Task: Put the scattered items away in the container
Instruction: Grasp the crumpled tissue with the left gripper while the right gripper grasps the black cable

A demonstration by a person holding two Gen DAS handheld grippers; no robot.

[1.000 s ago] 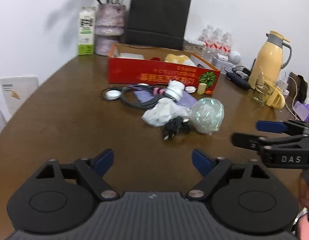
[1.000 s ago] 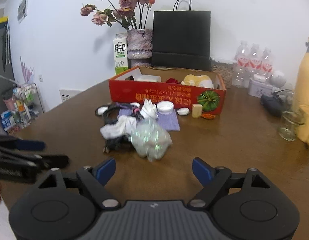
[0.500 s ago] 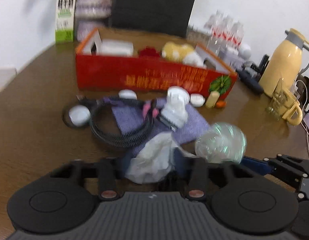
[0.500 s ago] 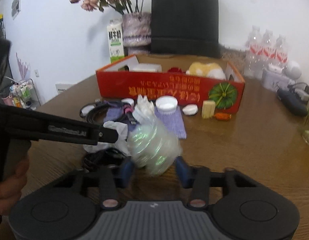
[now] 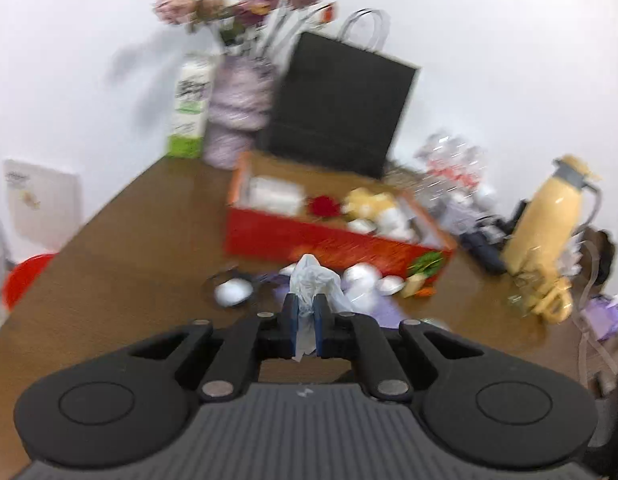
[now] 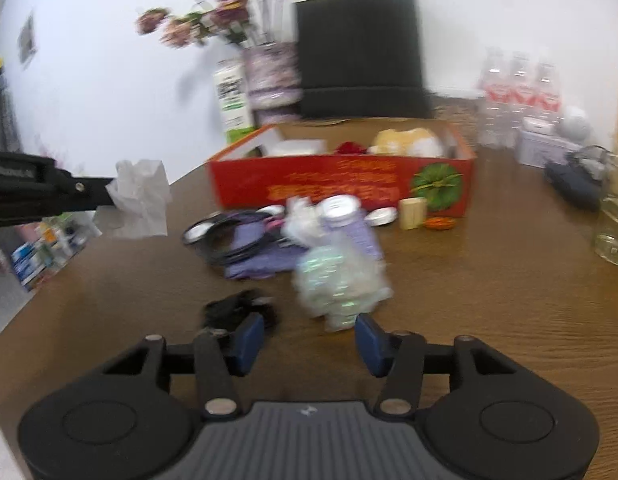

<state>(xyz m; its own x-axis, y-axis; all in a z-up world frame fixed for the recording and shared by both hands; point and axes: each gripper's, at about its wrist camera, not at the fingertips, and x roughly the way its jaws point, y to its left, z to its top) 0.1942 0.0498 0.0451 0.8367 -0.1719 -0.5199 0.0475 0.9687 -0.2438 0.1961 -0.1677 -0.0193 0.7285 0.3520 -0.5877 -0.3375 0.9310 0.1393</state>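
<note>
My left gripper is shut on a crumpled white tissue and holds it above the table; the tissue also shows in the right wrist view, lifted at the left. The red cardboard box stands beyond it and holds white, red and yellow items. My right gripper is open, its blue pads just short of a clear iridescent plastic wrapper on the table. A black cable coil, purple cloth, white caps and a small black object lie scattered before the box.
A black paper bag, a flower vase and a milk carton stand behind the box. A yellow thermos, water bottles and a glass stand to the right. The table's left edge drops near a red bin.
My left gripper has closed on the white tissue and lifted it off the pile. My right gripper has opened wider around the plastic wrapper, which sits on the table.
</note>
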